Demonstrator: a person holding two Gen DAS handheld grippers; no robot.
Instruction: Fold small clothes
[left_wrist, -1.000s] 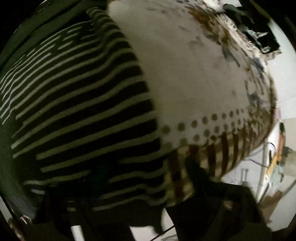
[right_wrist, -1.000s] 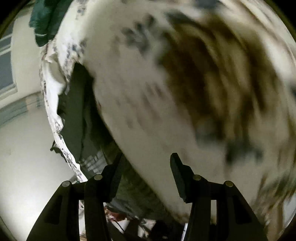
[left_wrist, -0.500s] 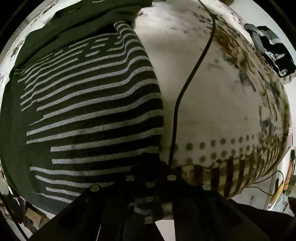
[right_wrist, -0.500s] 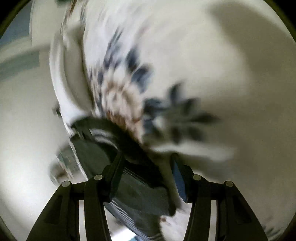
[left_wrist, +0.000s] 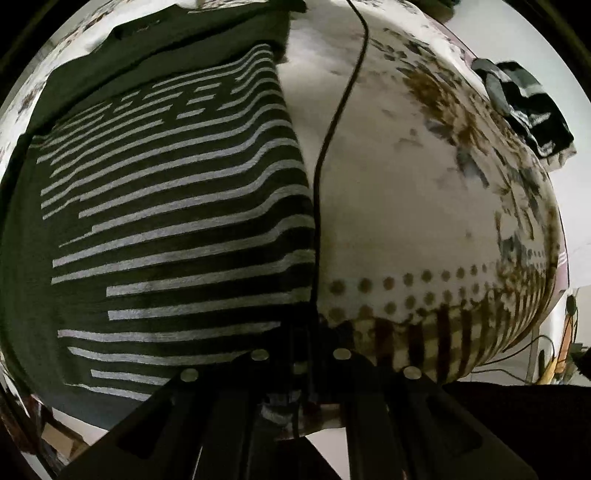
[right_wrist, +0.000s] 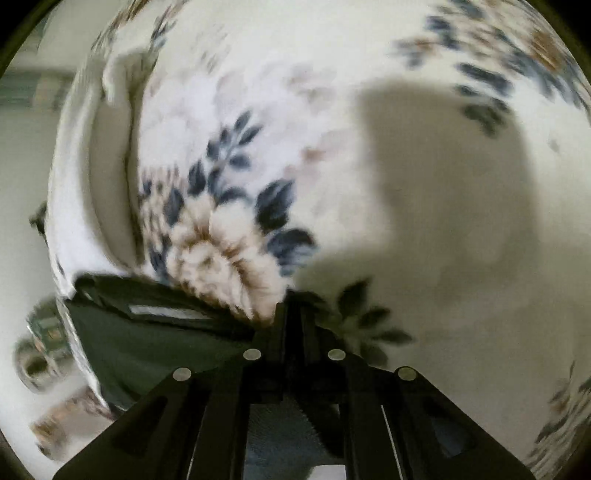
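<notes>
Hand-held grippers (left_wrist: 301, 354) (right_wrist: 293, 332) point steeply down, both pinching dark striped shirt (left_wrist: 177, 206).

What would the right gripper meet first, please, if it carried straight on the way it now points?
Most likely the white floral bedspread: the right gripper, jaws shut, points steeply down at it, its tips at the edge of the dark green garment. Blur hides whether cloth is pinched or the tips already touch.

left black two-finger gripper (left_wrist: 301, 354) — jaws closed, pointing steeply down | right black two-finger gripper (right_wrist: 293, 321) — jaws closed, tilted downward
</notes>
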